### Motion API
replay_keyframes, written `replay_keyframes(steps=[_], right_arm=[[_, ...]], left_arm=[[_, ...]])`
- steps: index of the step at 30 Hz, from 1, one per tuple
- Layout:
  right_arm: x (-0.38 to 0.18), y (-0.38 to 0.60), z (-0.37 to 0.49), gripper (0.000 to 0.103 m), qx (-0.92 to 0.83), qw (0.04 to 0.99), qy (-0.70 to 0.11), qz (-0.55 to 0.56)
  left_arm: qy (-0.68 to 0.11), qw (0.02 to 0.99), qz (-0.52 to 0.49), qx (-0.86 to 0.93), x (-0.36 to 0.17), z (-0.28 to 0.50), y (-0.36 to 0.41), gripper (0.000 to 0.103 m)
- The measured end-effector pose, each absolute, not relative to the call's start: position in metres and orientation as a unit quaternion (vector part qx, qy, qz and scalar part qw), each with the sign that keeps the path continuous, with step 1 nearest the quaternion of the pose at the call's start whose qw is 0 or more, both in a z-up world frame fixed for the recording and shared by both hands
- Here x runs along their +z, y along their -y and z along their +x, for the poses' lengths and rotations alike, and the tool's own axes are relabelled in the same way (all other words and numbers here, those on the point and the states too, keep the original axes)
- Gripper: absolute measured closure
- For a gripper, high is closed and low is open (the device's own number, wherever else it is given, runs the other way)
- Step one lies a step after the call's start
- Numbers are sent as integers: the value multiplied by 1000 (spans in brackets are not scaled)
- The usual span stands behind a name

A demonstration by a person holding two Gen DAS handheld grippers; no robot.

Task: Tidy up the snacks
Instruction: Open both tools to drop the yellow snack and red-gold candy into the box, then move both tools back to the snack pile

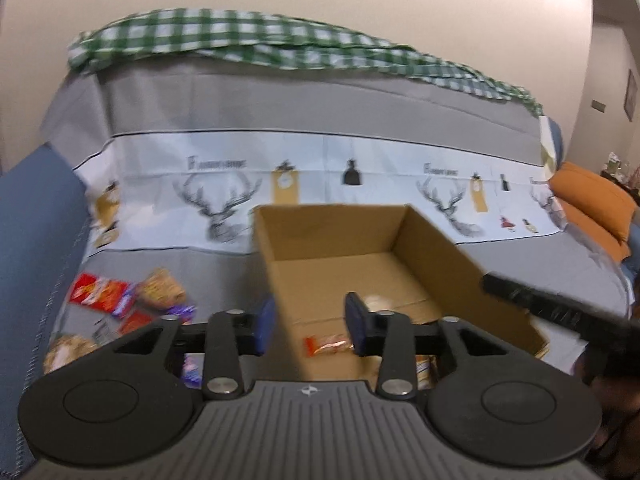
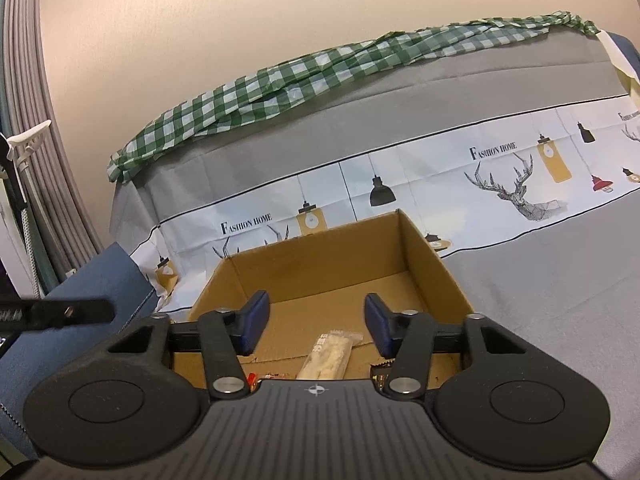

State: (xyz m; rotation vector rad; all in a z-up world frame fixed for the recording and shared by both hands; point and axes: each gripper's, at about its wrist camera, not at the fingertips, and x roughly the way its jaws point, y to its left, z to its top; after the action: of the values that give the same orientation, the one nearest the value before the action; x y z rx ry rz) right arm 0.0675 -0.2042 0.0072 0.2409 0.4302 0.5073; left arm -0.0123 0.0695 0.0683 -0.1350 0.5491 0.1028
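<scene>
An open cardboard box [image 1: 436, 248] sits on the grey-covered sofa seat and also shows in the right wrist view [image 2: 432, 264]. My left gripper [image 1: 310, 326] is open and empty over the box's near left side. An orange snack packet [image 1: 326, 345] lies inside below it. Several loose snack packets [image 1: 132, 296] lie on the seat left of the box. My right gripper [image 2: 316, 326] is open and empty above the box's near end. A pale wafer packet [image 2: 330, 354] lies inside below it. The right gripper's body [image 1: 560, 312] reaches in at the box's right wall.
A green checked cloth [image 1: 240, 36] lies along the sofa back. A printed deer cover [image 2: 516, 184] hangs behind the box. An orange cushion [image 1: 596, 200] sits at the far right. A blue armrest [image 1: 36, 216] bounds the left side.
</scene>
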Motion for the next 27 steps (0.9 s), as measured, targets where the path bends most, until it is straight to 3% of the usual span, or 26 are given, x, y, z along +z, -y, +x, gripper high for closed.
replay_keyframes(steps=[3, 6, 13, 21, 25, 27], right_arm=[[7, 204, 67, 72, 248, 937, -214, 118], [7, 205, 66, 80, 239, 941, -210, 118], [6, 200, 66, 81, 233, 941, -226, 99], [5, 178, 68, 81, 227, 940, -252, 42], [6, 161, 65, 83, 236, 937, -258, 7], [7, 149, 63, 86, 254, 930, -264, 2]], left_arm=[[-280, 955, -43, 84, 50, -22, -92, 79], [-292, 951, -12, 101, 31, -27, -118, 81], [-294, 947, 52, 121, 5, -37, -176, 81], [-261, 937, -62, 221, -12, -70, -228, 79], [-265, 936, -62, 223, -11, -73, -231, 78], [-260, 940, -39, 219, -10, -75, -225, 72]])
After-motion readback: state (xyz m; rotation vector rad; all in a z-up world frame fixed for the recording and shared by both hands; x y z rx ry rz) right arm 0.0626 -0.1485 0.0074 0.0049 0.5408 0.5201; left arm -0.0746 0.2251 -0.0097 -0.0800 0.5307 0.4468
